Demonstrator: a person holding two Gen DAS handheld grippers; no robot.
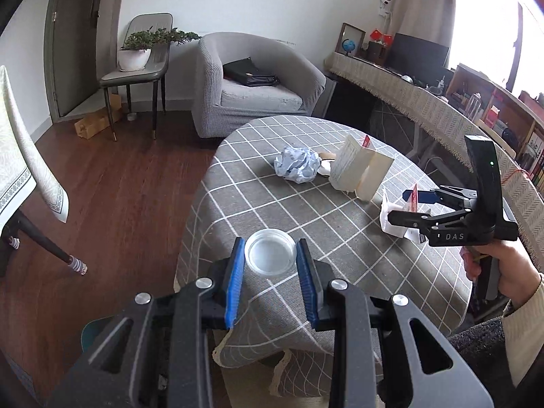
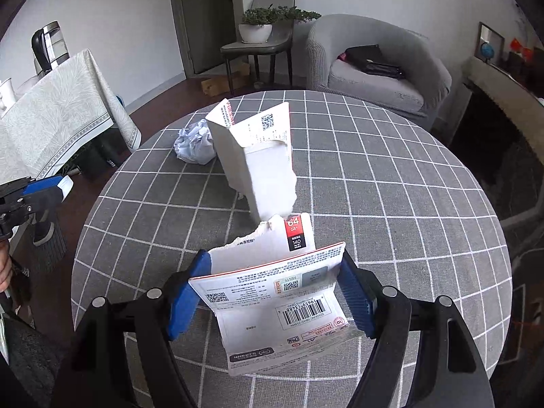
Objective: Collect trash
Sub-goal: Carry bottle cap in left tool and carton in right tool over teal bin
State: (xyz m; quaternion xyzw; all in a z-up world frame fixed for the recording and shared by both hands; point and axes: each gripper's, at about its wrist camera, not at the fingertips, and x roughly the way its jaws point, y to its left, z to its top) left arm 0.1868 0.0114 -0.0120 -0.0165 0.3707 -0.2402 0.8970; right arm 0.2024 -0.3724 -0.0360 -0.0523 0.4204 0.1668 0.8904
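A clear round plastic lid (image 1: 270, 255) sits between the blue pads of my left gripper (image 1: 270, 262), which is shut on it above the near edge of the round table (image 1: 272, 204). My right gripper (image 2: 273, 262) is shut on a torn white package piece (image 2: 272, 292) with a barcode and red trim. In the left wrist view that gripper (image 1: 398, 207) is at the table's right side, held by a hand. Farther back on the grey checked cloth, a torn white box (image 2: 258, 156) stands upright beside a crumpled blue-white paper ball (image 2: 195, 142). My left gripper (image 2: 63, 185) shows at the far left.
A grey armchair (image 1: 258, 81) with a black bag stands behind the table. A chair with a potted plant (image 1: 136, 51) is by the door. A second cloth-covered table (image 2: 51, 119) is at the left, and a long sideboard (image 1: 425, 102) runs along the right.
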